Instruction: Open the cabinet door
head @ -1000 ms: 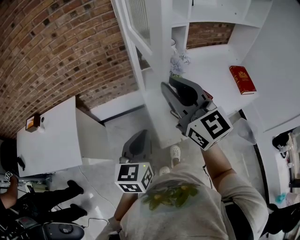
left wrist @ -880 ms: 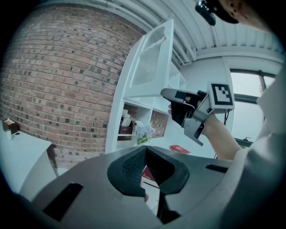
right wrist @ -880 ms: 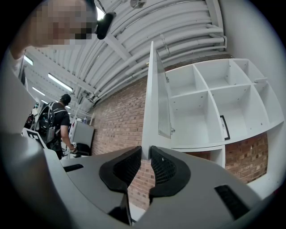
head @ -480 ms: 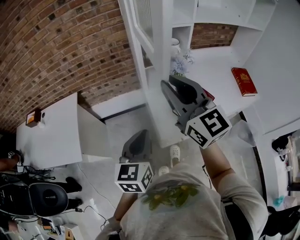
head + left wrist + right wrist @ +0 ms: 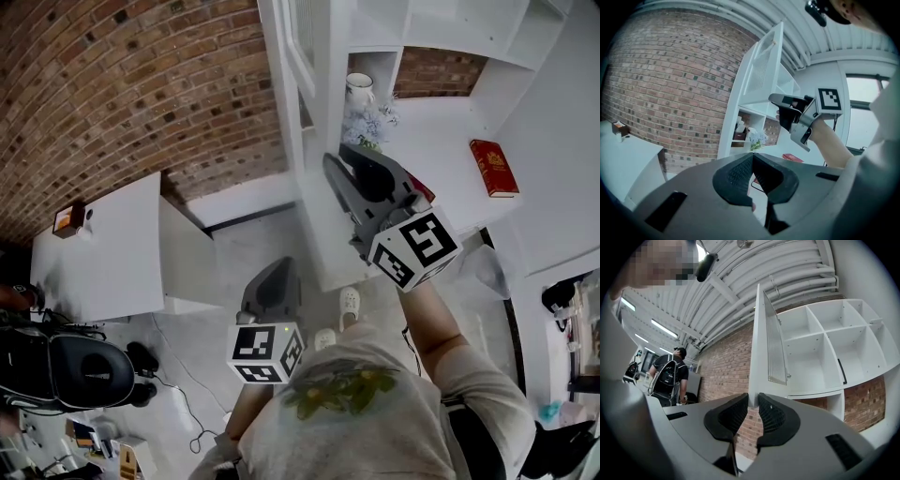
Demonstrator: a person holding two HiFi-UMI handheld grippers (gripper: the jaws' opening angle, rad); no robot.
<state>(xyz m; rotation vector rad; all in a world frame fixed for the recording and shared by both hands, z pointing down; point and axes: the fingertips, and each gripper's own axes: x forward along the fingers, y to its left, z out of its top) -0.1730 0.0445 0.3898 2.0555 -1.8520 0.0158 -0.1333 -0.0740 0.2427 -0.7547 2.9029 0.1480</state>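
Since a second ago: cabinet (image 5: 441,141) and door (image 5: 756,348) sit further right in the head view, and a mug (image 5: 358,89) is newly in sight. Both grippers hold station.

Left gripper (image 5: 752,157) hangs low, jaws together on nothing, likely parked clear of the swing. The door stands well out from the cabinet, edge-on. Right gripper (image 5: 751,401) pinches its free edge, probably as the pull point. Opening looks mostly done.

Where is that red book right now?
In the head view, the red book lies on the white counter at upper right, right of the flowers.
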